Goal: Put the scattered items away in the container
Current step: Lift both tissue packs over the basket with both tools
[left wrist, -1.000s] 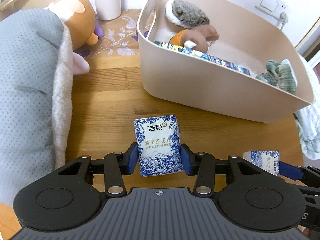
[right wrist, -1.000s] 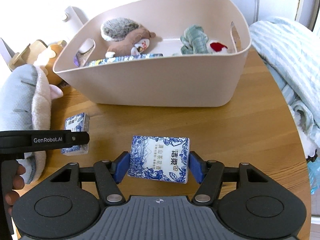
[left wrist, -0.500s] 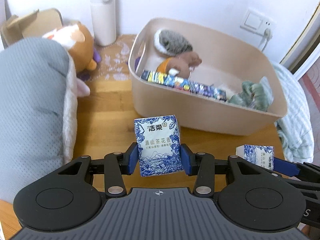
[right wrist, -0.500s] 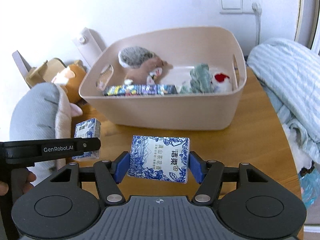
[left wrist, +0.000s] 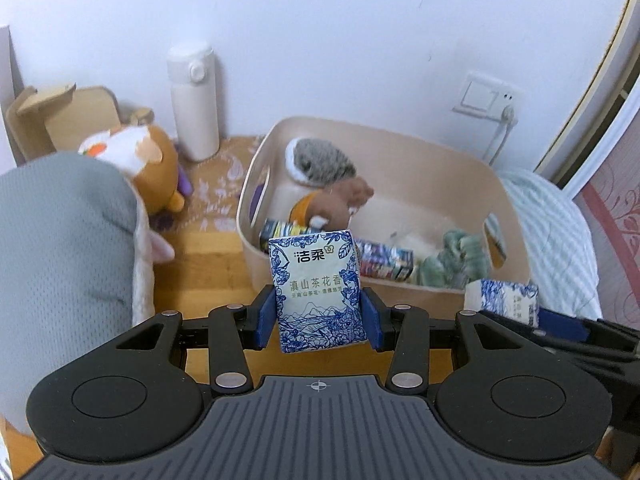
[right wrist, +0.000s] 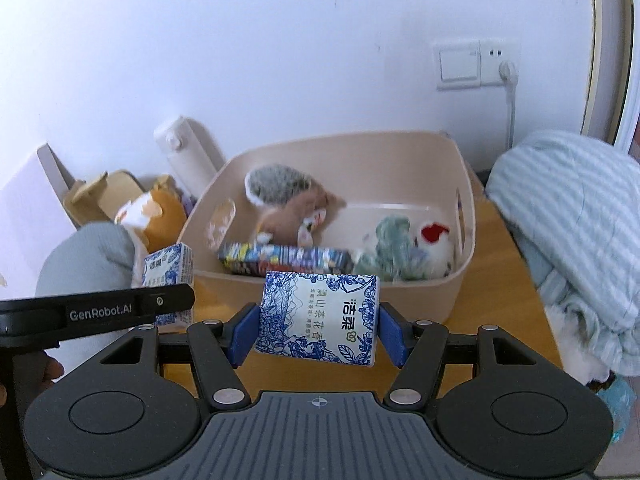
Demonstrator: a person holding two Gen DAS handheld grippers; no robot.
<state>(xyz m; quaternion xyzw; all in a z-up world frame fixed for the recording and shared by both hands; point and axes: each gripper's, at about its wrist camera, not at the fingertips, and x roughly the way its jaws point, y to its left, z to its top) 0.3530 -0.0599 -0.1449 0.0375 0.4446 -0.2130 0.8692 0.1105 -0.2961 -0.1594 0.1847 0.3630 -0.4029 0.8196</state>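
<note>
**Both grippers holding tissue packs, bin right in front**

Left gripper (left wrist: 319, 317) is clamped on a blue-and-white tissue pack (left wrist: 317, 292), standing upright between the blue pads, printed face toward the camera. Right gripper (right wrist: 318, 327) is pinched on a second tissue pack (right wrist: 318, 317), this one turned sideways so the text runs vertically. Both packs are up off the wooden table (right wrist: 496, 276), near the front wall of the beige storage bin (right wrist: 424, 292).

Inside the bin: a hedgehog plush (right wrist: 276, 188), a brown plush (right wrist: 300, 212), a long colourful box (right wrist: 286, 260) along the front, a green knitted thing (right wrist: 392, 240) and a white toy with a red cap (right wrist: 436, 240).

Outside it, on the left, there's a grey pillow (left wrist: 60, 240), an orange plush (left wrist: 148, 168) and a white thermos (left wrist: 194, 100) by the wall. A striped blanket (right wrist: 580, 220) lies on the right.
</note>
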